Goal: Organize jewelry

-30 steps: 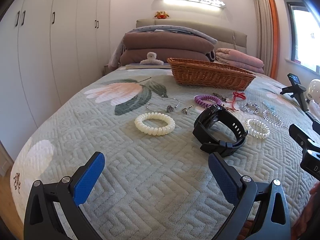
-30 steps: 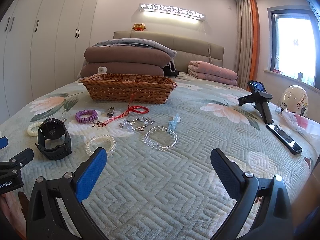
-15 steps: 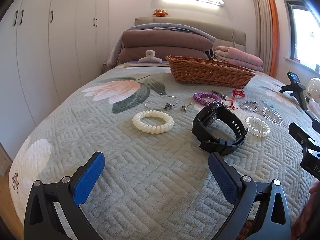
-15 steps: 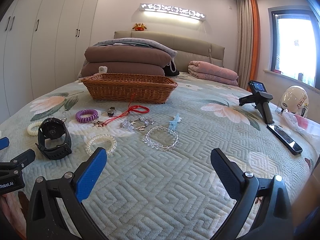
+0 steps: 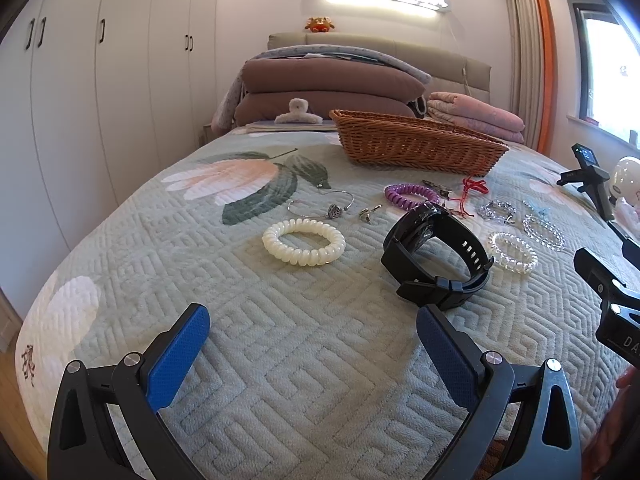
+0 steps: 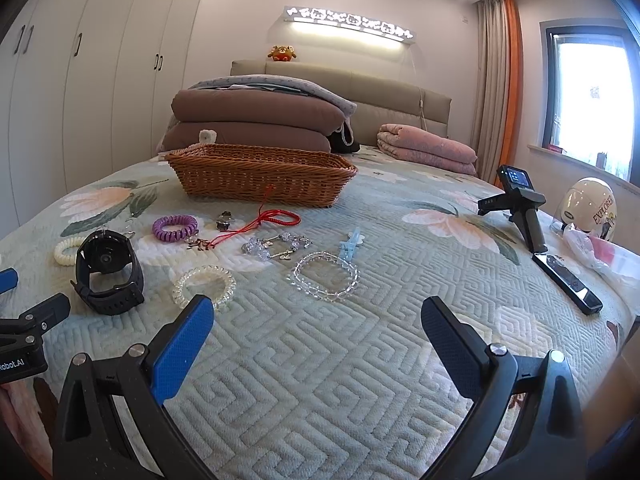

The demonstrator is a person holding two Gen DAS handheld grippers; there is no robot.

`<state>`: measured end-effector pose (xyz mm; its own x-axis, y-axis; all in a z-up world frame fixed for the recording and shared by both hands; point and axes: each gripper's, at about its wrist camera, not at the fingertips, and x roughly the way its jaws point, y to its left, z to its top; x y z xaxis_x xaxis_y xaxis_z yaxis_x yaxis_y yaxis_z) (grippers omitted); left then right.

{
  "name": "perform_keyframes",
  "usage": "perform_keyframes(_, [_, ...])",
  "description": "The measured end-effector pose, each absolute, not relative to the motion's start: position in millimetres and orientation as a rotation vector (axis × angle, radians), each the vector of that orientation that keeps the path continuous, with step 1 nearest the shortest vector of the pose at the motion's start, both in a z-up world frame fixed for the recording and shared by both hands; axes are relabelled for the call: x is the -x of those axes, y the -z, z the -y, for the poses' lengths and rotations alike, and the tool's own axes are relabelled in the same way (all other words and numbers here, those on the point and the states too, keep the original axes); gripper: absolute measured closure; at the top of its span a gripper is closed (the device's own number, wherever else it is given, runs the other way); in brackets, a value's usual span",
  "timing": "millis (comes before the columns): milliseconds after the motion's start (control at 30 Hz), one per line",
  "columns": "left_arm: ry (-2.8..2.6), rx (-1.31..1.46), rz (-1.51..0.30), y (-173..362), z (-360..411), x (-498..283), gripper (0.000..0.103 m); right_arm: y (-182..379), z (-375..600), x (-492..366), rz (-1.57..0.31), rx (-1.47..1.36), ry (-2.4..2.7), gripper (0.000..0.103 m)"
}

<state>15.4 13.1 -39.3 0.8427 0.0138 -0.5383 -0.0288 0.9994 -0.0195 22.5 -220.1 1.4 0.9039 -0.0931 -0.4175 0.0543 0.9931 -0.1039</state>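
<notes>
hovering over the near edge of the bed, the left gripper gapes wide, holding nothing. ahead lie a white coil band, a black watch and a clear coil band. the right gripper is likewise wide over a bead bracelet. a wicker basket sits mid-bed, possibly unfilled.

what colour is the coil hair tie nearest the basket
Purple. The coil tie lies on the bedspread in front of the basket, clearest in the right wrist view.

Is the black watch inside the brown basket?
No, the black watch lies on the bedspread, well in front of the basket.
</notes>
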Motion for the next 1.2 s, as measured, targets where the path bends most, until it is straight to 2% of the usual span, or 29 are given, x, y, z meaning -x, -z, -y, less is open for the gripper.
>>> perform_keyframes(300, [0.11, 0.12, -0.613, 28.3, -26.0, -18.3, 0.0, -5.8, 239.2, -27.6, -0.459, -0.016, 0.035, 0.0])
perform_keyframes(467, [0.163, 0.104, -0.58, 1.1, -18.8, -16.9, 0.005, -13.2, 260.1, -38.6, -0.502, -0.091, 0.025, 0.001])
perform_keyframes(500, [0.172, 0.099, -0.583, -3.2, -16.7, -18.1, 0.008, -17.4, 264.8, -43.4, -0.514, -0.089, 0.025, 0.008])
perform_keyframes(567, [0.197, 0.105, -0.61, -6.5, -11.5, -26.2, 0.022, -25.1, 273.2, -54.9, -0.539, -0.087, 0.024, 0.019])
perform_keyframes(600, [0.213, 0.121, -0.634, -6.2, -11.1, -30.1, 0.033, -27.9, 276.4, -60.8, -0.554, -0.083, 0.027, 0.028])
perform_keyframes(633, [0.226, 0.145, -0.662, -4.7, -12.1, -35.1, 0.038, -31.4, 280.8, -69.6, -0.577, -0.08, 0.021, 0.034])
perform_keyframes(767, [0.246, 0.251, -0.746, 5.8, -18.0, -48.8, 0.041, -35.4, 288.2, -97.9, -0.649, -0.077, -0.035, 0.039])
perform_keyframes(1000, [0.211, 0.335, -0.849, 20.6, -9.6, -70.2, 0.056, -16.7, 273.8, -134.9, -0.747, 0.021, -0.059, 0.045])
perform_keyframes(1100, [0.19, 0.315, -0.85, 23.8, -0.5, -72.2, 0.059, -6.4, 276.1, -146.9, -0.79, 0.01, -0.06, 0.057])
perform_keyframes(1200, [0.169, 0.29, -0.865, 22.1, 4.8, -77.9, 0.059, 4.5, 277.8, -156.3, -0.835, 0.003, -0.072, 0.062])
